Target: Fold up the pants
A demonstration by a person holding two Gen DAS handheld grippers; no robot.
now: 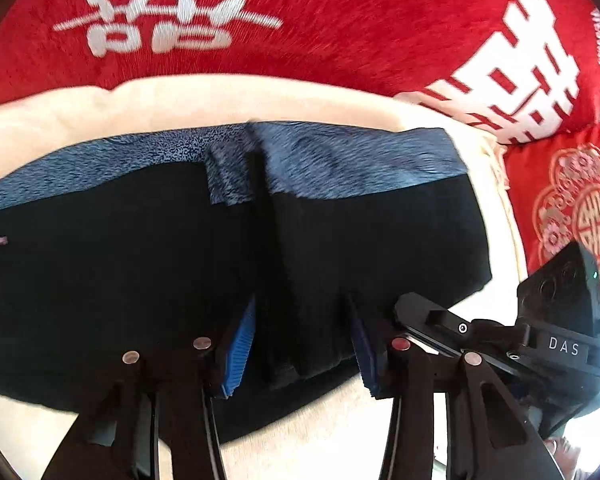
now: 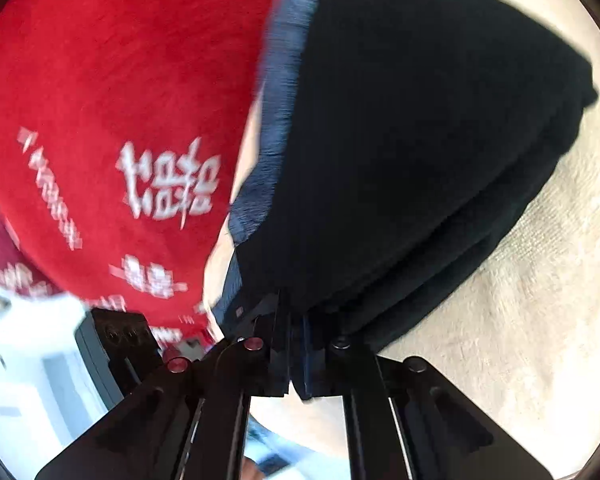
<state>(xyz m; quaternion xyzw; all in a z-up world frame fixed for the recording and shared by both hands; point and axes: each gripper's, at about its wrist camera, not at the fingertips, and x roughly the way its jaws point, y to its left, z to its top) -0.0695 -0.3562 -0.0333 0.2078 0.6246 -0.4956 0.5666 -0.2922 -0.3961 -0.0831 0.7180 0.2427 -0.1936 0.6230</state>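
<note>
The black pants (image 1: 140, 264) with a mottled blue waistband (image 1: 340, 160) lie folded on a cream blanket (image 1: 100, 108). My left gripper (image 1: 300, 344) is open, its blue pads on either side of a raised fold of black fabric at the near edge. My right gripper (image 2: 296, 344) is shut on the edge of the pants (image 2: 420, 140) and holds the folded layers bunched; it also shows in the left wrist view (image 1: 500, 336), at the right end of the pants.
Red cushions with white characters (image 1: 300, 20) stand behind the blanket, with another patterned red cushion (image 1: 572, 208) at the right. In the right wrist view the red cushion (image 2: 100, 120) fills the left and the cream blanket (image 2: 520, 280) the right.
</note>
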